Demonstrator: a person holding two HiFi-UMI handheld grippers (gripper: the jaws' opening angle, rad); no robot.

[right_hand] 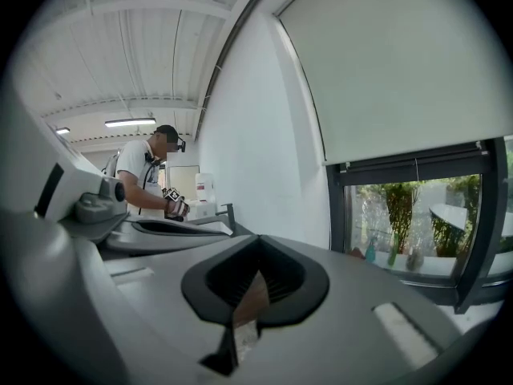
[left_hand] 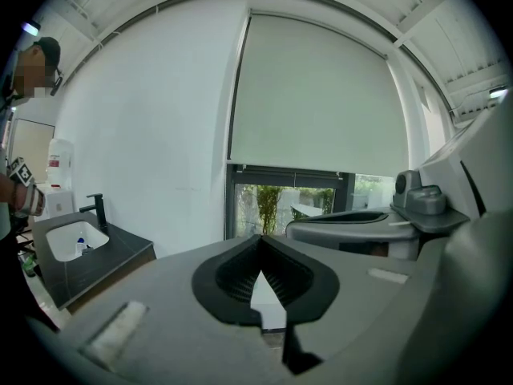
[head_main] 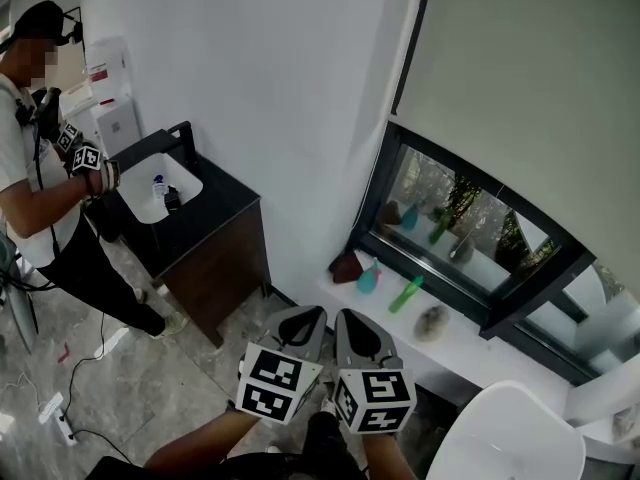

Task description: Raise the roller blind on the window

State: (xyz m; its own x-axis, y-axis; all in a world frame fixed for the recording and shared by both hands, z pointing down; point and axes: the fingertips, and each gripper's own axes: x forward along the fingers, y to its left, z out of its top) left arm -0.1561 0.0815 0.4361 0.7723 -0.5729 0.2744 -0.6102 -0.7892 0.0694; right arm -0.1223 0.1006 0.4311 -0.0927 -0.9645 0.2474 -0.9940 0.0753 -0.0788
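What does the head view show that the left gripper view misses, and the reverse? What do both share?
Only the head view: a teal bottle and a green bottle on the windowsill, and a white chair. Only the left gripper view: the ceiling and the top edge of the roller blind. Both: the blind itself, lowered over most of the window, the sink, and a person beside it.

The roller blind (head_main: pixel 520 58) is pale grey, its window frame (head_main: pixel 378 183) black. The left tool (head_main: pixel 312 315) and right tool (head_main: pixel 347 318) are grey with black-and-white square markers.
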